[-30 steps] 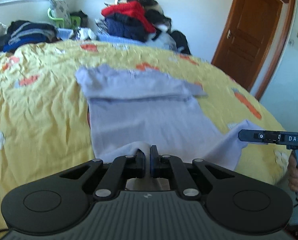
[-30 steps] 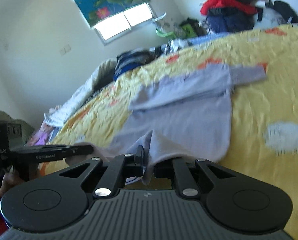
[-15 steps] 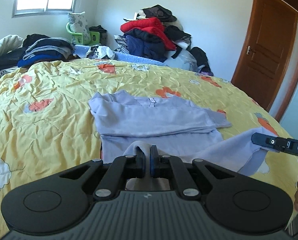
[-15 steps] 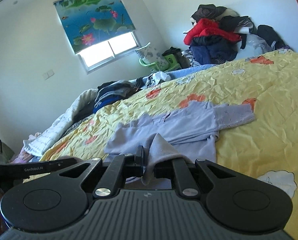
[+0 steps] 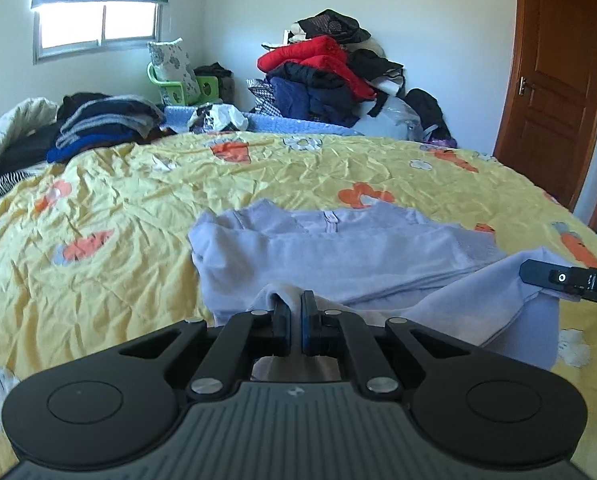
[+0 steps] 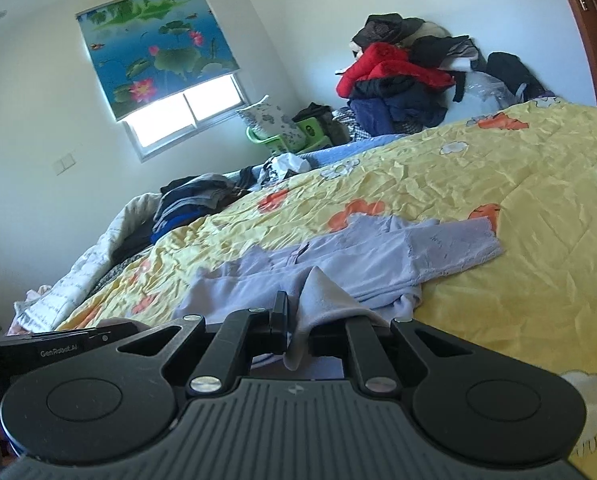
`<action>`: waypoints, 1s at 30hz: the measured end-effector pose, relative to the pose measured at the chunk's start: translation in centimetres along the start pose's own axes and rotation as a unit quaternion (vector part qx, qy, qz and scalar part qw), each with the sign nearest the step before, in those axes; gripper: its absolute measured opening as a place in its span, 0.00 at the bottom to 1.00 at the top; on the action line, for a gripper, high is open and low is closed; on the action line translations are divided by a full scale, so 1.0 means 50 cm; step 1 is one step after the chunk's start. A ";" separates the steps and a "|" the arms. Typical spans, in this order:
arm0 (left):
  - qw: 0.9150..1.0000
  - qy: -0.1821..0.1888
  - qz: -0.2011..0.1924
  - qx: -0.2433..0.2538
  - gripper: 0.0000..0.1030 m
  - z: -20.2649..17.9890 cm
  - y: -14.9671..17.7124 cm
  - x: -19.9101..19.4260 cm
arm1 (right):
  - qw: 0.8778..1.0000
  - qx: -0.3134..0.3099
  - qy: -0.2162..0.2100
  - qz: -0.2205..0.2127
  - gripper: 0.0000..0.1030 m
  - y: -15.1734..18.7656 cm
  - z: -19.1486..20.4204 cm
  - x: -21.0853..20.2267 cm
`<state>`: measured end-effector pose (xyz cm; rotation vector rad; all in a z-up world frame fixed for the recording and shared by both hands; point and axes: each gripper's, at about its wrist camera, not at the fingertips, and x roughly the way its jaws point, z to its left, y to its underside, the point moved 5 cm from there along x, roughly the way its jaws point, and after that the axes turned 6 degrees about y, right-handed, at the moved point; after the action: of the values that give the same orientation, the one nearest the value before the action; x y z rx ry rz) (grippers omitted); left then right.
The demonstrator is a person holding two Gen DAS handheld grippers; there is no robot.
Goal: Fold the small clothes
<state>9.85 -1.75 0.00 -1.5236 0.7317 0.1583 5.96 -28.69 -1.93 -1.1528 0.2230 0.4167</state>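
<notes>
lilac top (image 5: 338,252) hem now higher, nearer collar

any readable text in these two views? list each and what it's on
"GenRobot.AI": on the side of the left gripper, seen at the lower left of the right wrist view.
"D": only the first letter of a label on the right gripper, cut off by the frame edge in the left wrist view.
Small marks beside that "D" are too small to read.
Nothing legible on the lilac garment or the yellow bedspread.
</notes>
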 end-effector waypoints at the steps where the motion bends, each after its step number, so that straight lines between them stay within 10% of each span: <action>1: 1.000 -0.001 0.001 0.000 0.05 0.001 -0.003 0.006 | 1.000 0.001 0.001 -0.002 0.13 -0.003 -0.001 0.006; 30: 0.999 -0.029 0.024 -0.009 0.05 0.062 -0.133 0.219 | 0.998 0.049 0.035 -0.023 0.13 -0.094 -0.031 0.220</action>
<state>22.95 -3.14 -0.44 -1.5130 0.7232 0.2457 17.95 -29.46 -2.81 -1.0761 0.2749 0.3213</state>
